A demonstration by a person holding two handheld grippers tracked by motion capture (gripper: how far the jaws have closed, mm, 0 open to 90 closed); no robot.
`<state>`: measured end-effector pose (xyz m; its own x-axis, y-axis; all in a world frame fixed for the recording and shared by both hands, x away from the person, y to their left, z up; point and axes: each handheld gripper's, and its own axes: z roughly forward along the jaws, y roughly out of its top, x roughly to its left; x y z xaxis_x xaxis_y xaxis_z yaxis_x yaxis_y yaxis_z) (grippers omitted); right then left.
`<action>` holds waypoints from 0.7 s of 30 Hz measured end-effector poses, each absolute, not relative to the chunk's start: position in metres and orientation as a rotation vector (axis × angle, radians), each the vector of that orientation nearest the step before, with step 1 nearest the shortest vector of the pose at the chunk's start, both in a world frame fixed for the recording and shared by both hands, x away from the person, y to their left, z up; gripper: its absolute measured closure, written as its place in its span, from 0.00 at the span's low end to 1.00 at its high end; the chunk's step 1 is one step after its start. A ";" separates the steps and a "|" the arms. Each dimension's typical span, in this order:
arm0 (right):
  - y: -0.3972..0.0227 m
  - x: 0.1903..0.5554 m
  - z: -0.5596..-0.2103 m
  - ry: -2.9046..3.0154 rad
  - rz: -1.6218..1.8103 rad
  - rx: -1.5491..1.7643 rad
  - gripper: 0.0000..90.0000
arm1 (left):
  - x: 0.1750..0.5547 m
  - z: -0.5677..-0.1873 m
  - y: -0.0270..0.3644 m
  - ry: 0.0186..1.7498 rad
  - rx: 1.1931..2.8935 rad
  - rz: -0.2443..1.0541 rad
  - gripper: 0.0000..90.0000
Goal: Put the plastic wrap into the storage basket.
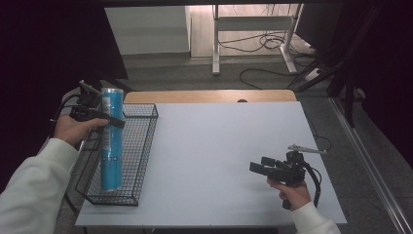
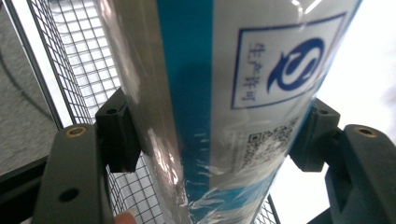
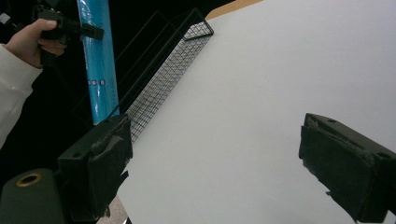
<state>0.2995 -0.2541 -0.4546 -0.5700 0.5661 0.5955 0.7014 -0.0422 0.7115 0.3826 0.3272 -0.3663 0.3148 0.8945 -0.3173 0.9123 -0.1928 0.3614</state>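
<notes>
Jaws of the left gripper [image 1: 113, 122] are clamped on a tall blue tube [image 1: 111, 141] wrapped in clear film, one pad on each side of it, as the left gripper view shows close up [image 2: 210, 154]. The blue tube [image 2: 224, 93] stands nearly upright, slightly tilted, with its lower end inside the black wire basket [image 1: 141, 146] and its top well above the basket's rim. A white label with blue print and a small square code faces the left gripper's camera.

The basket sits at the left edge of the white bench [image 1: 219, 156]. Well apart from the basket, near the bench's right front corner, the right gripper [image 1: 260, 165] is held just above the bench top, pointing toward the basket. Its jaws stand wide apart with nothing between them [image 3: 215, 172]; past them the basket [image 3: 168, 70] and the blue tube [image 3: 98, 56] are visible.
</notes>
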 end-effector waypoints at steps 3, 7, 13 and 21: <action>-0.255 0.300 -0.455 -2.085 -1.682 -1.392 0.11 | 0.386 -0.368 0.320 1.596 2.153 -0.044 0.36; -0.255 0.299 -0.454 -2.081 -1.685 -1.393 0.11 | 0.389 -0.372 0.315 1.609 2.178 -0.053 0.36; -0.256 0.300 -0.454 -2.078 -1.682 -1.393 0.11 | 0.390 -0.378 0.310 1.633 2.232 -0.056 0.36; -0.256 0.301 -0.455 -2.075 -1.681 -1.404 0.11 | 0.395 -0.394 0.311 1.659 2.222 -0.085 0.36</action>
<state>0.3007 -0.2556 -0.4546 -0.5611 0.5684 0.6017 0.7067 -0.0495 0.7058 0.3954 0.3106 -0.3936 0.3066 0.9150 -0.2622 0.9370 -0.2417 0.2523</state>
